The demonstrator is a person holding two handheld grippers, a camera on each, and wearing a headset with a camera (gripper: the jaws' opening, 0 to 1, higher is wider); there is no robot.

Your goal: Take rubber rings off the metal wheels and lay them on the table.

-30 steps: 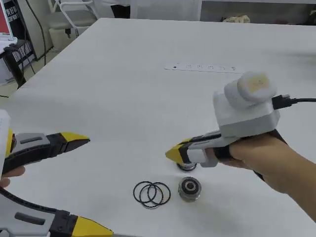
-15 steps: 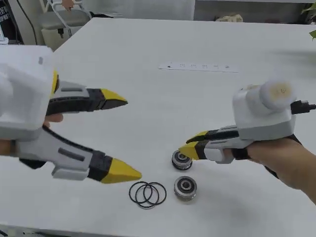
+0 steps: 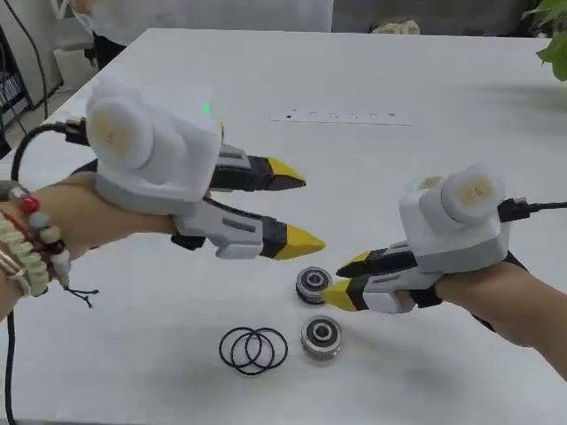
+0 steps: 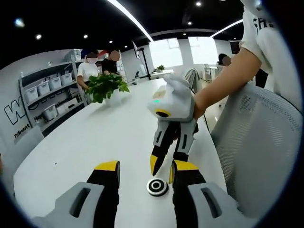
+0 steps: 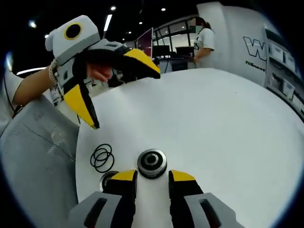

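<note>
Rubber rings lie loose by the near edge of the counter, just beside the nearer metal wheel. The farther metal wheel sits just off the tips of the right claw, whose jaws are slightly parted and empty. The left claw hovers above, spread wide.

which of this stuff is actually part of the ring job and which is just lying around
Job in hand:
- far round metal wheel
- near round metal wheel
- loose black rubber rings
- white table
- left gripper
- right gripper

Lying about:
- long white power strip
- green leafy plant
</note>
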